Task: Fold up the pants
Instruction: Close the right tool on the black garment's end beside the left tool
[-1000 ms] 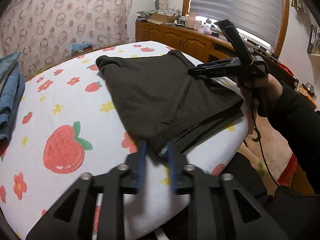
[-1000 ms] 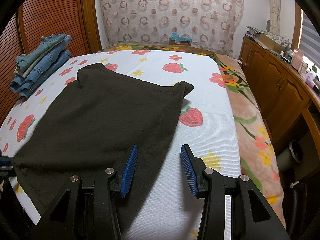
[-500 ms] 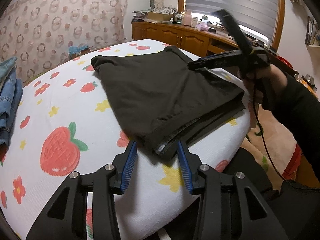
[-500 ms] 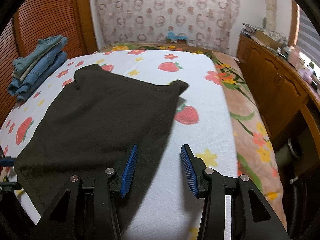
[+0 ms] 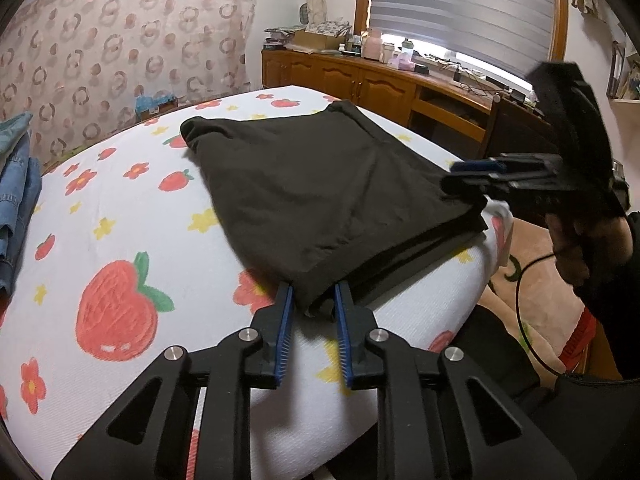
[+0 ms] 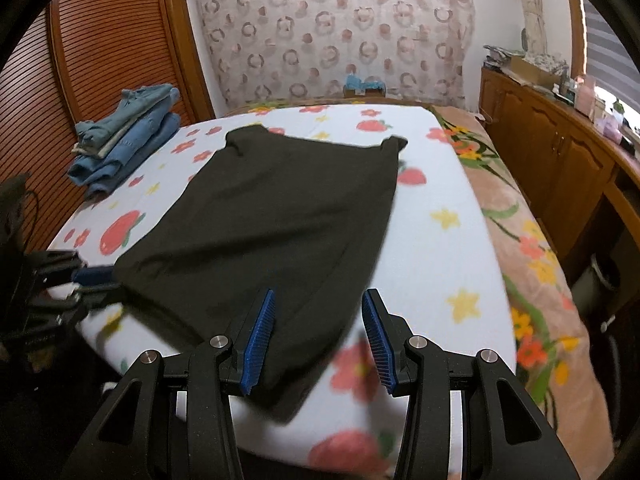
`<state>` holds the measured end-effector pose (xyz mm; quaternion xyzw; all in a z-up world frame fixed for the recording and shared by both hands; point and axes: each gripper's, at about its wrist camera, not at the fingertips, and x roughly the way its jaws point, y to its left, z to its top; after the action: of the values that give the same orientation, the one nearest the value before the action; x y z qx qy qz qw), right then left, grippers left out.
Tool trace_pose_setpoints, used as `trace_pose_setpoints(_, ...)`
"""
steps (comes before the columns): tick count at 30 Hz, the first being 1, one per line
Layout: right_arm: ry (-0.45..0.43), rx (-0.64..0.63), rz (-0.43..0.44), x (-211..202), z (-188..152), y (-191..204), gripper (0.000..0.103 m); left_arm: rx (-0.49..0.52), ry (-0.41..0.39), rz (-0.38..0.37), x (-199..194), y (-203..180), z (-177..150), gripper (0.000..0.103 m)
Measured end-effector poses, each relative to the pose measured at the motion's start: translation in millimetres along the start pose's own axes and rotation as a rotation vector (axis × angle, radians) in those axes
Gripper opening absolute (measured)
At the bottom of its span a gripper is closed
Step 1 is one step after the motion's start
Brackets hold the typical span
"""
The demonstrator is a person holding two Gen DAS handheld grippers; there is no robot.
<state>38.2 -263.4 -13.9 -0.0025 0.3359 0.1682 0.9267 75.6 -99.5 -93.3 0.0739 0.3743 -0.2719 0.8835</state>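
On the strawberry-print bedspread [image 5: 120, 264], dark folded pants [image 5: 320, 184] lie flat, near edge toward me. They look soft, light and limp, so I judge the corners of that near edge the best hold. My left gripper [image 5: 314, 312], angled downward, has just been closing and its jaws now pinch the left corner. My right gripper [image 6: 318, 336], tilted down too, hovers half open over the right corner, gripping nothing.
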Motion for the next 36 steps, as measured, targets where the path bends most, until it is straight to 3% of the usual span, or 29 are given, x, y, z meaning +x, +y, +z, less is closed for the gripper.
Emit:
trace_pose_setpoints(22,0.021,0.060,0.003,-11,-21,12,0.047,-0.023,0.015,-0.002,5,3,-3,0.022)
trace_pose_setpoints(29,0.022,0.046,0.029,-9,-21,18,0.028,-0.026,0.015,-0.003,5,3,-3,0.023)
trace_pose_setpoints(36,0.019,0.042,0.040,-6,-21,20,0.022,-0.031,0.014,0.000,5,4,-4,0.027)
